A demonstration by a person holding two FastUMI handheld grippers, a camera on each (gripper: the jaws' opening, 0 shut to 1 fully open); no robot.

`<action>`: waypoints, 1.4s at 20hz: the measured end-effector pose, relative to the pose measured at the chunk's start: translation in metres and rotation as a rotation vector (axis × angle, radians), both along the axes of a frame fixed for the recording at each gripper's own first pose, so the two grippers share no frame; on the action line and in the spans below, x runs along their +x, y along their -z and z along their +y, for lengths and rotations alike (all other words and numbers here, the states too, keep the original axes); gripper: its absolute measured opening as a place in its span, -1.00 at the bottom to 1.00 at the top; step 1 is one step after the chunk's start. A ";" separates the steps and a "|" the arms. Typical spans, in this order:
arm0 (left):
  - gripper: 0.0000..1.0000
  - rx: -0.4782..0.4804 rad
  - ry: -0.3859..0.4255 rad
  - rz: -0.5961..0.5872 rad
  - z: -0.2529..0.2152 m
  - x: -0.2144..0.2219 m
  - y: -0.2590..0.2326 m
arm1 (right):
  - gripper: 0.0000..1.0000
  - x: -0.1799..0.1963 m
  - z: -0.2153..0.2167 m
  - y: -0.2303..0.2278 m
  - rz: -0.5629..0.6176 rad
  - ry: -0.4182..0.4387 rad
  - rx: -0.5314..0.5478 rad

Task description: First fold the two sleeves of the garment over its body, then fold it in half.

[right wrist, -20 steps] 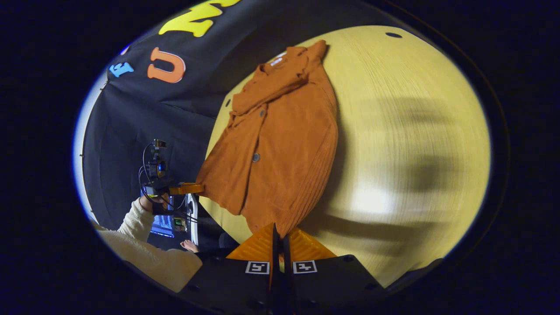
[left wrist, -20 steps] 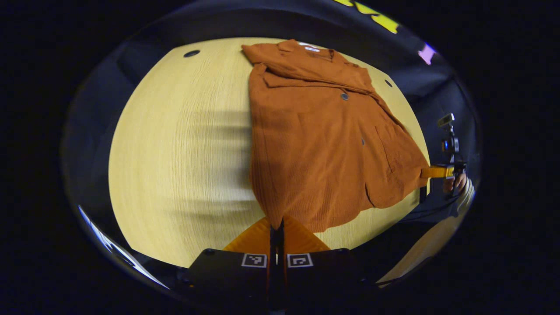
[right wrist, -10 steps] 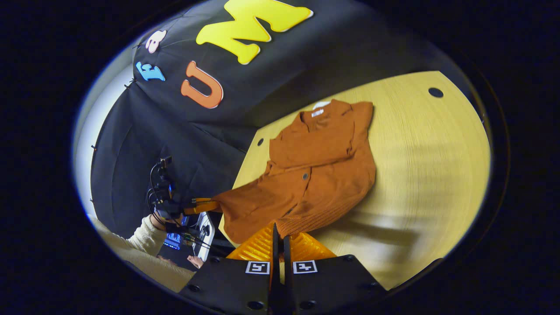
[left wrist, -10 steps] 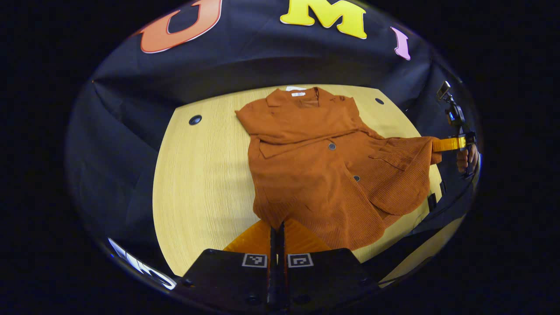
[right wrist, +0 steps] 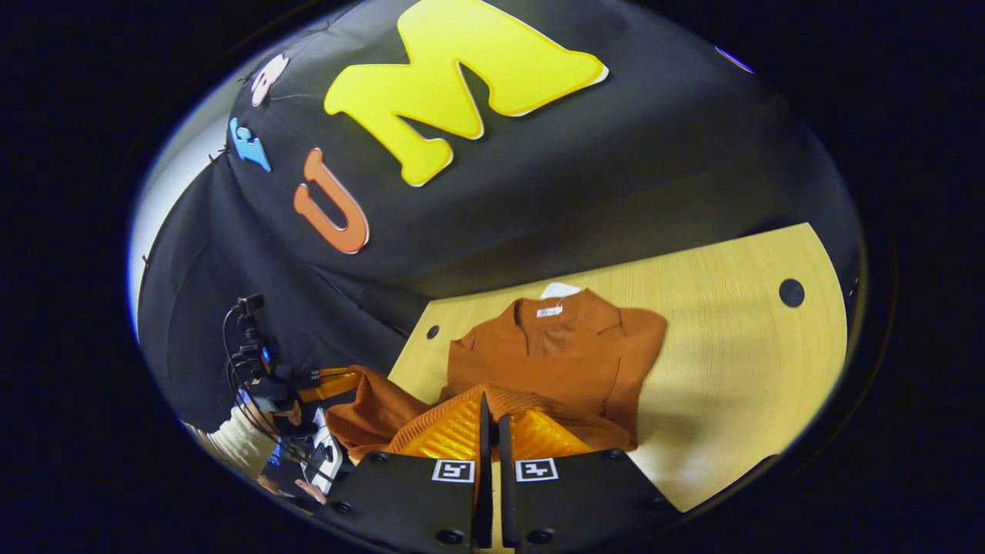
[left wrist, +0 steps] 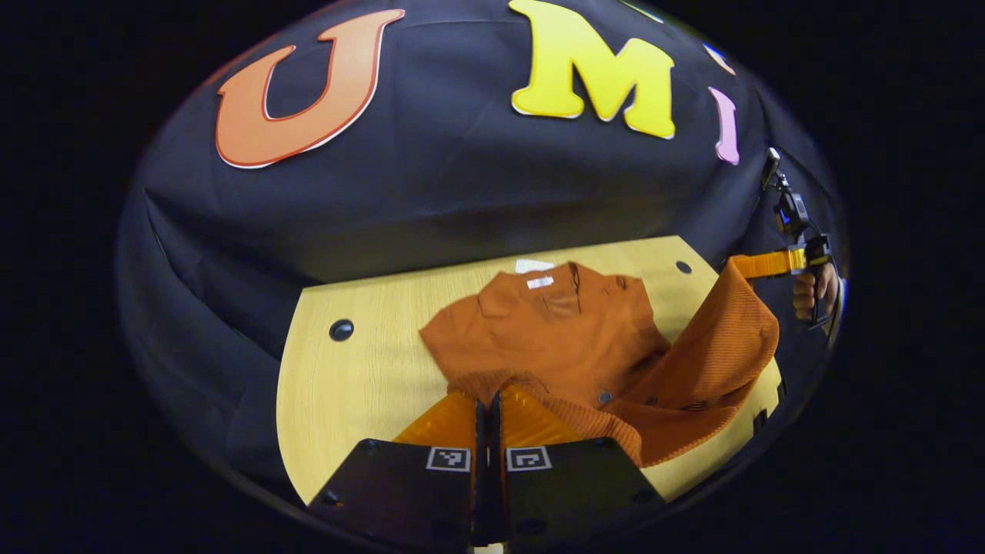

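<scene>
Both my grippers, the left (left wrist: 486,404) and the right (right wrist: 490,419), are clamped on the hem of the rust-orange garment (left wrist: 565,331), lifting it above the wooden table (left wrist: 354,385).

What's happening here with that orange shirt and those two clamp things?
A person is folding an orange garment on a wooden table, using a handheld gripper in each hand. The left gripper and the right gripper are each shut on a bottom corner of the garment, lifted above the table. The collar end lies flat with the sleeves folded in, so this looks like the fold in half.
</scene>
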State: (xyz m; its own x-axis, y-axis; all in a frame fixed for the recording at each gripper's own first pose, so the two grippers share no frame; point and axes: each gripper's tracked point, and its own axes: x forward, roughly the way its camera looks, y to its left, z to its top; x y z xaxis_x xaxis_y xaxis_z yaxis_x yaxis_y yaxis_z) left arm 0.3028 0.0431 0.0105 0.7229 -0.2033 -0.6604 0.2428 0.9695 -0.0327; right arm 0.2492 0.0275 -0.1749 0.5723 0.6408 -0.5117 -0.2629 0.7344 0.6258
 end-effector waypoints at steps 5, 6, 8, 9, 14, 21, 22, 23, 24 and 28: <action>-0.95 -0.047 -0.132 0.007 0.014 0.101 0.050 | -0.90 0.094 0.003 0.050 0.044 0.102 -0.030; -0.94 -0.048 -0.153 0.045 0.015 0.117 0.071 | -0.91 0.108 0.002 0.066 0.072 0.131 -0.028; -0.94 -0.089 -0.186 0.136 0.007 0.137 0.116 | -0.91 0.134 -0.002 0.108 0.124 0.195 -0.053; -0.94 -0.108 -0.191 0.163 0.001 0.148 0.137 | -0.91 0.144 -0.007 0.129 0.160 0.234 -0.050; -0.94 -0.115 -0.175 0.186 -0.006 0.168 0.173 | -0.91 0.159 -0.038 0.187 0.273 0.386 -0.045; -0.85 -0.257 -0.114 0.129 -0.027 0.183 0.162 | -0.91 0.168 -0.051 0.165 0.260 0.460 0.100; -0.94 -0.258 -0.107 0.122 -0.029 0.185 0.161 | -0.74 0.168 -0.050 0.168 0.262 0.463 0.102; -0.94 -0.267 -0.106 0.117 -0.030 0.185 0.160 | -0.74 0.168 -0.051 0.171 0.267 0.477 0.096; -0.94 -0.273 -0.105 0.115 -0.032 0.185 0.158 | -0.74 0.166 -0.043 0.169 0.275 0.486 0.111; -0.92 -0.289 -0.094 0.124 -0.042 0.186 0.160 | -0.74 0.167 -0.046 0.169 0.293 0.517 0.147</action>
State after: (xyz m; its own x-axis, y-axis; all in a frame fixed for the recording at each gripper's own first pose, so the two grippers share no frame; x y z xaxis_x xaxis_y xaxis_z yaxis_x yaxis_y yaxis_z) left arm 0.4885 0.0010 -0.1500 0.6652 -0.3314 -0.6691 0.1296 0.9337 -0.3337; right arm 0.4165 -0.0185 -0.3441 0.6764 0.3937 -0.6225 0.3030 0.6216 0.7224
